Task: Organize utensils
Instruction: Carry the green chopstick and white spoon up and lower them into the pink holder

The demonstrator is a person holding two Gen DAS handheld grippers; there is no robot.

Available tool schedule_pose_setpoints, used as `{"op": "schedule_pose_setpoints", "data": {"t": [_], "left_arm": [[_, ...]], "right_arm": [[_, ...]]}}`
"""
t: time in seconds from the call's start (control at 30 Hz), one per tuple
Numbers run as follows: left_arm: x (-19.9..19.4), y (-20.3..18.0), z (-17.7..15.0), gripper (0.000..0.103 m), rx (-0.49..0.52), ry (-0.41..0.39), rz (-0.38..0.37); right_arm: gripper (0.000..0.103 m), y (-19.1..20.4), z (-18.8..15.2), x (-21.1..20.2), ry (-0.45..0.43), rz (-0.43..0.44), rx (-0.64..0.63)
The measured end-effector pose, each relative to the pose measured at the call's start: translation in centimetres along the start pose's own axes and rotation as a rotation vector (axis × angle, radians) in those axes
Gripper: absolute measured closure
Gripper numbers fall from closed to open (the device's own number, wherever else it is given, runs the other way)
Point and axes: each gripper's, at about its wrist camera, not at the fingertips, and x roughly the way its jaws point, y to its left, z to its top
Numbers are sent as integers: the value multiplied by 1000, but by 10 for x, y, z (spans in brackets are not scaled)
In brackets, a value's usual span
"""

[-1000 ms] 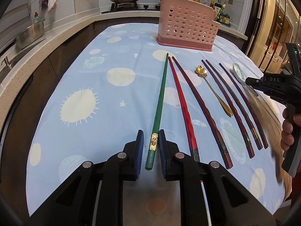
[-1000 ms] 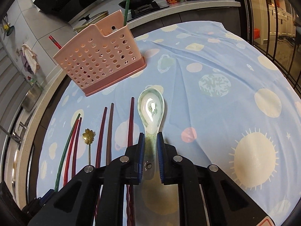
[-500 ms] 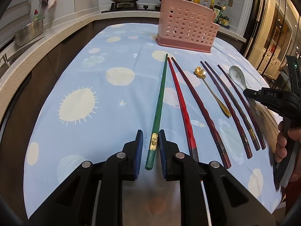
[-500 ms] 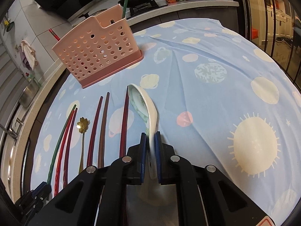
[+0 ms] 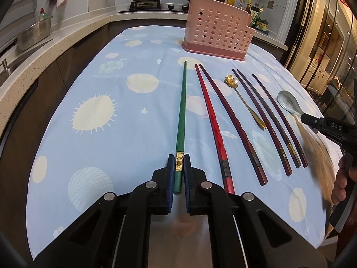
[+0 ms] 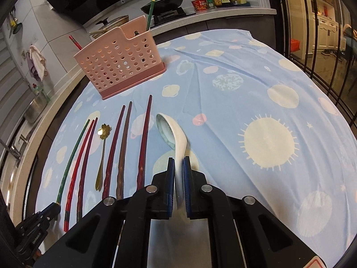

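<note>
While left view only: green chopstick (image 5: 181, 120) between left gripper (image 5: 179, 167) pads, jaws just closed onto it.
Right view: right gripper (image 6: 178, 167) clamps white spoon (image 6: 176, 138) handle, bowl tilted.

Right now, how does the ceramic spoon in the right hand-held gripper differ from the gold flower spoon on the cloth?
The ceramic spoon is broad, white with a greenish bowl; the gold flower spoon is thin, metallic, with a flower-shaped head. The ceramic spoon is clamped by its handle in the right hand-held gripper and turned on edge; the gold flower spoon lies flat among the chopsticks, untouched. Both point their bowls toward the pink basket.
</note>
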Motion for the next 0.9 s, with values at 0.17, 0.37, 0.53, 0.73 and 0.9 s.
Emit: {"op": "schedule_pose_setpoints", "data": {"t": [0.17, 0.37, 0.53, 0.73, 0.9], "left_arm": [[-8, 2, -6, 96, -25, 17, -29], [-25, 3, -10, 96, -43, 4, -47], [-49, 5, 2, 96, -47, -61, -48], [-75, 6, 29, 96, -47, -148, -53], [-98, 4, 64, 96, -31, -238, -54]], "right_arm": [[96, -1, -8, -23, -20, 4, -14], [97, 6, -8, -54, -82, 4, -46], [97, 10, 3, -73, -133, 22, -58], [97, 15, 12, -82, -173, 27, -77], [97, 18, 26, -87, -203, 37, -86]]}}
